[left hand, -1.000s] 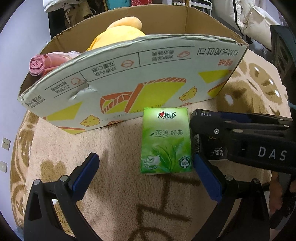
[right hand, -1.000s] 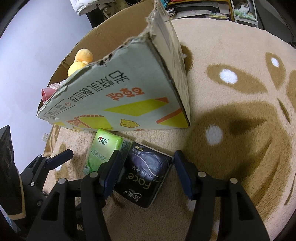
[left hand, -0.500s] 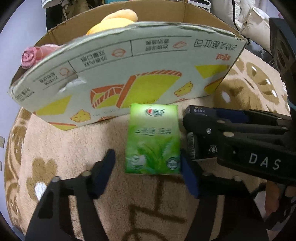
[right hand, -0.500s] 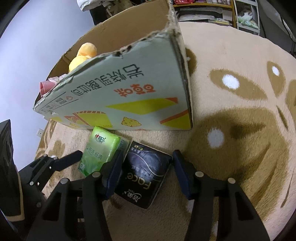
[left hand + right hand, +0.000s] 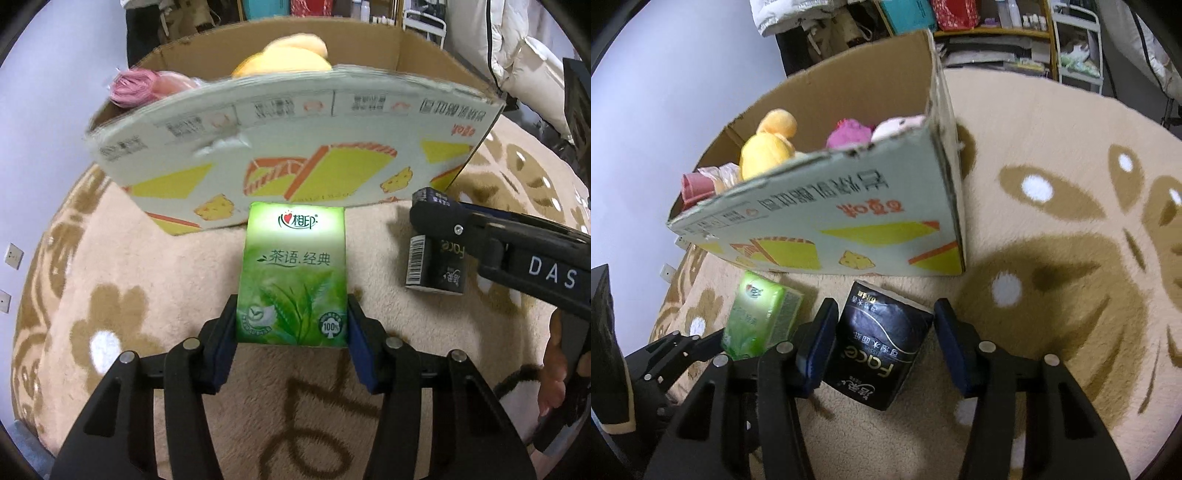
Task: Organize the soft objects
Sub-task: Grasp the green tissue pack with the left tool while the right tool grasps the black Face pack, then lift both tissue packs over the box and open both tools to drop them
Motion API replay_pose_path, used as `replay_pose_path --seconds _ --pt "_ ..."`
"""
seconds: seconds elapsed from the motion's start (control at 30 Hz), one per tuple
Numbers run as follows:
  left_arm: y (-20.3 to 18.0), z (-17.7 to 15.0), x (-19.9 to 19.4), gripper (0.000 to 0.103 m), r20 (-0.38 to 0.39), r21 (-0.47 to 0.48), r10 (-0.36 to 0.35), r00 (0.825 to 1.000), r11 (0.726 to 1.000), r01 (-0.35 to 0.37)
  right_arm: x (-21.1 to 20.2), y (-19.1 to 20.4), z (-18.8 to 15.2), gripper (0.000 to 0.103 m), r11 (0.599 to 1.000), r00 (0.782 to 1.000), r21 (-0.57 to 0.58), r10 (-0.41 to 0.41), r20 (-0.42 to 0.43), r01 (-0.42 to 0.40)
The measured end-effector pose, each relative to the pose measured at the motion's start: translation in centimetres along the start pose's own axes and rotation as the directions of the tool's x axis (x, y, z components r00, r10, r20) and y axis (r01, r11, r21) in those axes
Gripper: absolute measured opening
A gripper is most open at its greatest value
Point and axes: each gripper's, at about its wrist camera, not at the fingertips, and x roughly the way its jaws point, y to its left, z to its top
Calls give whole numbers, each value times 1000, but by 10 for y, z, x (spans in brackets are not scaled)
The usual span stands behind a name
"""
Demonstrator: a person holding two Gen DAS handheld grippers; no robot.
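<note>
My left hand-held gripper (image 5: 291, 328) clamps the green tissue pack (image 5: 293, 275); my right hand-held gripper (image 5: 884, 341) straddles the black tissue pack (image 5: 881, 349), unclenched.

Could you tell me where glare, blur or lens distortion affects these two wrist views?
Left wrist view: glare whitens the top of the green tissue pack, the cardboard box bows from fisheye, and its small print is smeared. Right wrist view: a bright spot burns out part of the green pack, the black tissue pack stays readable, and a dark shadow falls on the rug right of the box.
</note>
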Motion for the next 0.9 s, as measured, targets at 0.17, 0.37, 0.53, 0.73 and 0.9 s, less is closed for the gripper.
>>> replay_pose_path --seconds 0.17,0.37,0.53,0.73,0.9 --pt "-7 -6 -32 52 45 -9 21 999 1000 -21 -16 5 -4 56 1000 999 -16 -3 42 3" --pt "-1 -14 -62 52 98 -22 46 994 999 -44 -46 7 -8 56 999 996 -46 -2 94 6" --pt "5 -10 -80 52 147 -30 69 987 997 -66 -65 17 -11 56 997 990 -74 -6 140 17" --pt "7 -9 -103 52 199 -43 119 973 993 -113 -83 35 -8 56 994 983 -107 -8 186 29" --pt "10 -6 -130 52 260 -68 143 955 989 -129 -105 48 1 56 990 970 -140 19 240 15"
